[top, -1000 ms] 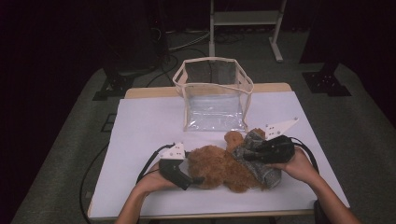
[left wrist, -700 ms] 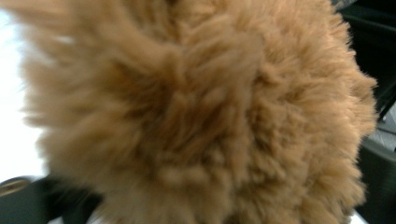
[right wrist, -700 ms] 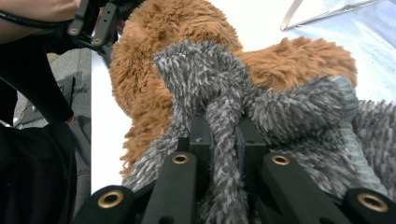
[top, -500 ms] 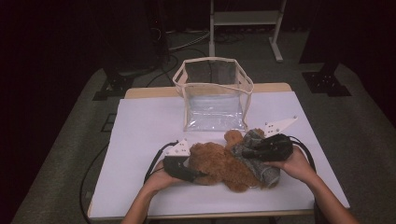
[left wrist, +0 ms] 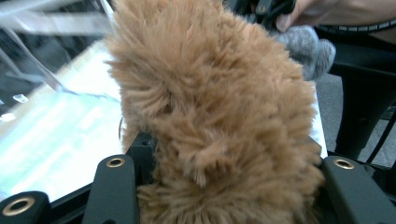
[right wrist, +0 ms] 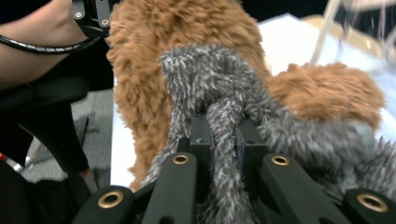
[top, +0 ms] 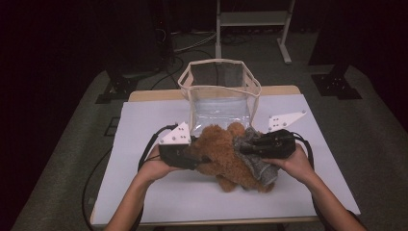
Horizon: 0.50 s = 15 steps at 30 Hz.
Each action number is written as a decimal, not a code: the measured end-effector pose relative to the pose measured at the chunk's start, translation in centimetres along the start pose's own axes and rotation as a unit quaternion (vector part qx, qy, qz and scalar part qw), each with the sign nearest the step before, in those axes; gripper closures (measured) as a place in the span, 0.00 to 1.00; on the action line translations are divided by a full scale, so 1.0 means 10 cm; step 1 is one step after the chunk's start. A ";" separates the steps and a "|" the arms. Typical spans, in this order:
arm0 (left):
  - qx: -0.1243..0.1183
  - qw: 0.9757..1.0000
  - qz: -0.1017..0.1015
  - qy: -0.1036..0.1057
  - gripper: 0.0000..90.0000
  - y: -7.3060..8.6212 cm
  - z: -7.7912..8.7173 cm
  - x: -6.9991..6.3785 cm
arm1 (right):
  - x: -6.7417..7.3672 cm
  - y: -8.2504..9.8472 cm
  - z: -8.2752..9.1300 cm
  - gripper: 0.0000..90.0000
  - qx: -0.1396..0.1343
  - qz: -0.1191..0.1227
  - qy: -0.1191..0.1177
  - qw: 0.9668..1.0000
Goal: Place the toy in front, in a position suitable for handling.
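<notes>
A: Progress first: how far along do you reckon you are?

B: You have the brown plush bear [top: 226, 156] gripped from both ends, with the clear bag [top: 220, 94] standing open just behind it on the counter [top: 144, 187]. So the grasp looks done; carrying the bear over the bag's rim and lowering it inside is, by my judgement, all still ahead of you. The bag holds nothing that I can make out.

A: And your left claw?

B: Your left claw [top: 195, 155] has just been closing, and the left gripper view shows brown fur bulging between its two black jaws. It pinches the bear's left side.

A: The right one?

B: Your right claw [top: 245, 148] is pressed together on a fold of the grey knitted garment [right wrist: 224, 84] that the bear wears; the right gripper view shows a strip of grey fabric squeezed between the jaws. So that side holds cloth, not the body.

A: Where does the bear sit now?

B: It hangs between your two claws, directly in front of the bag's near wall. Whether its lower end is touching the counter I cannot tell.
</notes>
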<state>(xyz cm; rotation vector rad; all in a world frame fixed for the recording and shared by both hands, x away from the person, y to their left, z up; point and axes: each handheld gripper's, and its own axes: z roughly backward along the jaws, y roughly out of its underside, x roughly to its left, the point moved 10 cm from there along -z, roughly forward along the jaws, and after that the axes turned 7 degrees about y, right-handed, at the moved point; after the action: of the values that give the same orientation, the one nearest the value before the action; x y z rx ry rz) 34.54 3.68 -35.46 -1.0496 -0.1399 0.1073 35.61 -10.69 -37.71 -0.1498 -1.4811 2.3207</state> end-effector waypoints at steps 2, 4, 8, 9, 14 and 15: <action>0.002 1.000 -0.006 -0.004 0.49 -0.06 0.04 0.01 | 0.02 -0.06 -0.01 0.89 -0.006 0.002 -0.002 1.000; 0.007 1.000 -0.020 -0.011 0.49 -0.22 0.19 0.03 | 0.09 -0.24 -0.04 0.89 -0.028 0.008 -0.012 1.000; 0.022 0.999 -0.033 -0.015 0.49 -0.32 0.32 0.04 | 0.16 -0.39 -0.07 0.89 -0.049 0.011 -0.025 0.998; 0.026 0.999 -0.031 -0.015 0.48 -0.30 0.31 0.04 | 0.16 -0.39 -0.07 0.89 -0.051 0.009 -0.028 0.998; 0.033 0.999 -0.019 -0.005 0.46 -0.13 0.12 0.03 | 0.03 -0.10 -0.10 0.89 -0.035 -0.019 -0.024 0.999; 0.027 1.000 -0.015 0.000 0.46 -0.12 0.09 0.02 | -0.01 -0.02 -0.08 0.89 -0.030 -0.030 -0.022 0.999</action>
<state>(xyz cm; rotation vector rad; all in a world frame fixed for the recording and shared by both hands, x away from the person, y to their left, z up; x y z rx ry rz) 34.64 3.86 -33.98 -0.9937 -0.1530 0.0834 36.02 -9.99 -37.86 -0.0698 -1.5551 2.2480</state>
